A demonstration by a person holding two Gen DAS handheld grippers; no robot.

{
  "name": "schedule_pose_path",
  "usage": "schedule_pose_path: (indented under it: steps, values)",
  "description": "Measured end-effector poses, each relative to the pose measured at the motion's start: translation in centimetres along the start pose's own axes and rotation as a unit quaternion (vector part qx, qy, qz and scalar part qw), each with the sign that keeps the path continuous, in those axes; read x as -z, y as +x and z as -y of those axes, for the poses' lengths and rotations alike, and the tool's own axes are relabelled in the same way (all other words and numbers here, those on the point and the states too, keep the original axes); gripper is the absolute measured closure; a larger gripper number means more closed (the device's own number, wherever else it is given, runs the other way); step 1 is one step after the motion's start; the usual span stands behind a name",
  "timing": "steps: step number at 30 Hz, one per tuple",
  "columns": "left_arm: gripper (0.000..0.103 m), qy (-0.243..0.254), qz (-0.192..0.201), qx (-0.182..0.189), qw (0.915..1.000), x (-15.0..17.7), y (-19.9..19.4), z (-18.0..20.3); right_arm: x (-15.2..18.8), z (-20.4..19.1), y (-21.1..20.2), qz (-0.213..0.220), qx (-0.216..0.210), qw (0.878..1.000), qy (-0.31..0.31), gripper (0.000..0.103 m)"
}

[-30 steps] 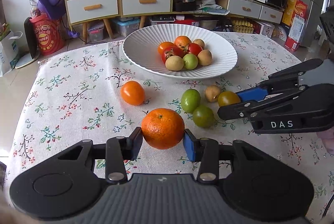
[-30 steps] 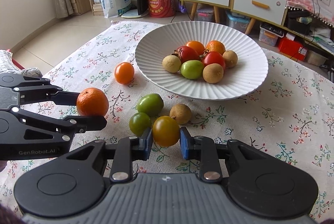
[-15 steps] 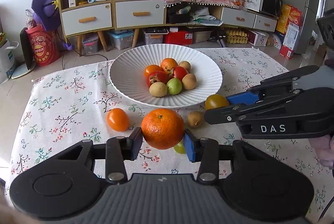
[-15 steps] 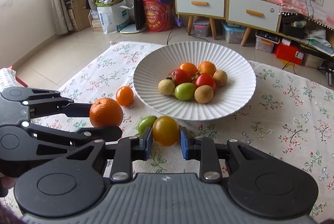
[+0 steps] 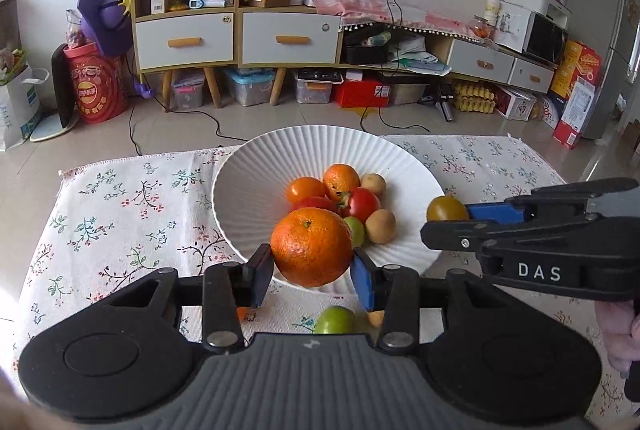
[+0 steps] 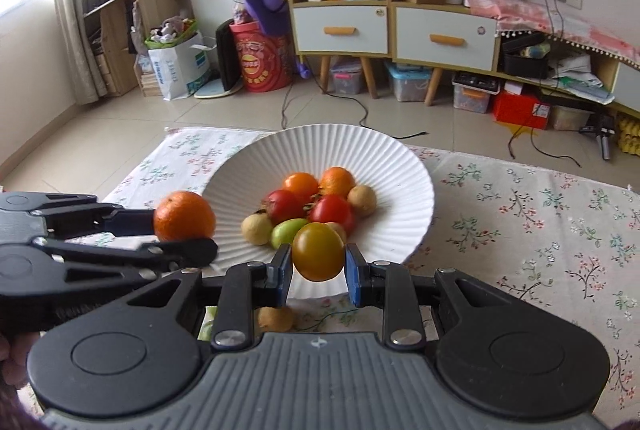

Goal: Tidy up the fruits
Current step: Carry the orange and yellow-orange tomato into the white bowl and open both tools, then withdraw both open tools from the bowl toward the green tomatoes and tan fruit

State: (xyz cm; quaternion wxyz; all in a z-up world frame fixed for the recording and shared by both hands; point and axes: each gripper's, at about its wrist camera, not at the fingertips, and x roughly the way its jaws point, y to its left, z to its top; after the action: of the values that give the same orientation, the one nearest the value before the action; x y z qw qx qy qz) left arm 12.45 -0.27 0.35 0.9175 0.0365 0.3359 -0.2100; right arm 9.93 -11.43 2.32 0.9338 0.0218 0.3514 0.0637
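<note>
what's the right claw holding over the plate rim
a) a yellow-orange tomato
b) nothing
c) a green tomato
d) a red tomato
a, the right claw is clamped on a yellow-orange tomato just above the near rim of the white plate.

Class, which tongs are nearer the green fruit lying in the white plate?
Right. The right tongs, gripping a yellow tomato, hang just before the green fruit; the left tongs, gripping an orange, sit off its left.

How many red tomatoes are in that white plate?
2. One red tomato sits left of centre in the pile on the white plate; the other lies beside it on the right. Others may be hidden underneath.
</note>
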Motion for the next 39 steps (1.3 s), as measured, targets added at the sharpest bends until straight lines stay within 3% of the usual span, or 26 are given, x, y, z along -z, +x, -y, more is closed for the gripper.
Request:
schedule_pose_path:
  steps: [7,15,19,28,39]
  values:
    - [0.067,-0.006,0.009,-0.028,0.9995,-0.8,1.6,-0.5,-0.4,1.4,1.2,0.000,0.022,1.000,0.016,0.078]
    - [0.067,0.017,0.007,-0.062,0.9979,-0.7,3.6,-0.4,-0.3,1.4,2.3,-0.002,0.022,1.000,-0.022,0.078]
    - [0.067,0.043,0.014,-0.064,0.9970,-0.5,3.9,-0.1,-0.3,1.4,2.4,0.000,0.016,0.999,-0.035,0.078]
    - [0.064,0.045,0.023,-0.066,0.9966,-0.8,4.1,-0.4,-0.2,1.1,2.3,0.005,0.014,0.999,-0.045,0.077]
    - [0.047,0.009,0.031,-0.064,0.9975,-1.0,1.9,-0.8,-0.3,1.1,1.4,0.008,0.019,0.999,-0.038,0.058]
